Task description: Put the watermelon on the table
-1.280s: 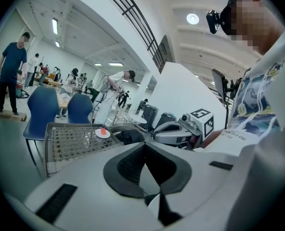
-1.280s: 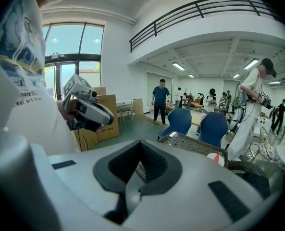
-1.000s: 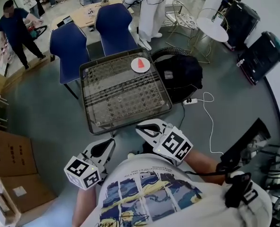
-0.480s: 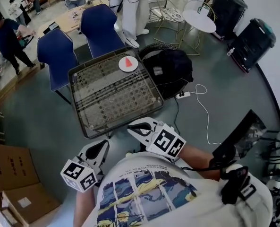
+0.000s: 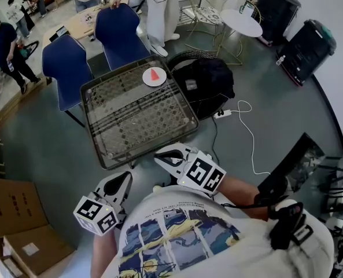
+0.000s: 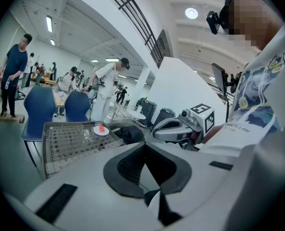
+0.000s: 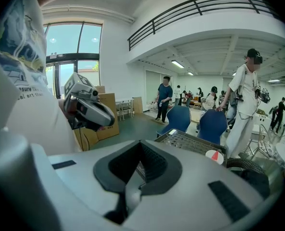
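1. Since a second ago, the table (image 5: 133, 120) and the plate (image 5: 147, 80) on it have slid a little up and to the left in the head view, while both grippers stay near the lower centre of the frame.
2. Left gripper (image 6: 143, 145): its two fingers are pressed together at the tips, with nothing between them.
3. Right gripper (image 7: 141, 142): its fingers are likewise pressed together and hold nothing.
4. In the head view, both grippers sit just in front of the person's printed white shirt (image 5: 177, 236). The left gripper is at lower left and the right gripper just right of centre. Both point up the frame toward the table, apart from it.
5. The watermelon (image 5: 155, 73), a small red wedge, lies on the white plate at the table's far corner, in the upper centre of the frame, well apart from both grippers.
6. Two blue chairs (image 5: 67, 68) stand beyond the table at upper left.
7. A black bag (image 5: 209, 86) rests on the floor just right of the table, with a white cable (image 5: 246, 126) trailing below it.
8. Cardboard boxes (image 5: 15, 207) fill the lower left corner.
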The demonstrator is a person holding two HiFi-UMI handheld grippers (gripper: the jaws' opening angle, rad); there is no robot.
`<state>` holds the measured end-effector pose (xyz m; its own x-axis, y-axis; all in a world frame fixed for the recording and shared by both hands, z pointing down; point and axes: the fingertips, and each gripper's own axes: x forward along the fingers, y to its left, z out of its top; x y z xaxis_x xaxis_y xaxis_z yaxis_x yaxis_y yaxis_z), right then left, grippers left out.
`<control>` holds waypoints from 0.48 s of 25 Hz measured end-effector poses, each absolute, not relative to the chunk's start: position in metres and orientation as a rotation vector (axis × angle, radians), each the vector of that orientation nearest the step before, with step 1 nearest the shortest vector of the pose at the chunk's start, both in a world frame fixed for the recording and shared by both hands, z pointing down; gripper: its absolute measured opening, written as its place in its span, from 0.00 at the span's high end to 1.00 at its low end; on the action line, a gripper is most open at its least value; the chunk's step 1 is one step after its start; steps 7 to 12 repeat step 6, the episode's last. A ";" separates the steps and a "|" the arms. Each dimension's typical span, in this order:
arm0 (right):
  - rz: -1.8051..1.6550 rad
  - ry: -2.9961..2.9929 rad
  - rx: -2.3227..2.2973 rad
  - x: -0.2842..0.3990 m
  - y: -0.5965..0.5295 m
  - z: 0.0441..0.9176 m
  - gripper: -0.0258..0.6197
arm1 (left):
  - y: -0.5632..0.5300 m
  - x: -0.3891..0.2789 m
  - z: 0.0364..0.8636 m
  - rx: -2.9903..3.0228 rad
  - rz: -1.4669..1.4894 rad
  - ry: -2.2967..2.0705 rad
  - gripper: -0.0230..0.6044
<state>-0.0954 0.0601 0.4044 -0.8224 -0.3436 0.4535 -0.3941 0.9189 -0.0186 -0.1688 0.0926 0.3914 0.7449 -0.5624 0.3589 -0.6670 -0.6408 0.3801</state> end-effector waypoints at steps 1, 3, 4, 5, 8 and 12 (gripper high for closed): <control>0.154 -2.625 0.530 -0.096 0.060 0.405 0.94 | 0.093 -0.170 0.392 2.446 0.284 -0.932 0.95; 0.152 -2.623 0.523 -0.097 0.061 0.406 0.94 | 0.094 -0.171 0.393 2.440 0.283 -0.936 0.95; 0.151 -2.623 0.519 -0.098 0.061 0.406 0.94 | 0.094 -0.171 0.393 2.438 0.283 -0.937 0.95; 0.150 -2.622 0.515 -0.098 0.062 0.407 0.94 | 0.095 -0.171 0.394 2.436 0.283 -0.938 0.95; 0.148 -2.621 0.511 -0.099 0.062 0.407 0.94 | 0.095 -0.171 0.395 2.434 0.284 -0.939 0.95; 0.148 -2.621 0.511 -0.099 0.062 0.407 0.94 | 0.095 -0.171 0.395 2.434 0.284 -0.939 0.95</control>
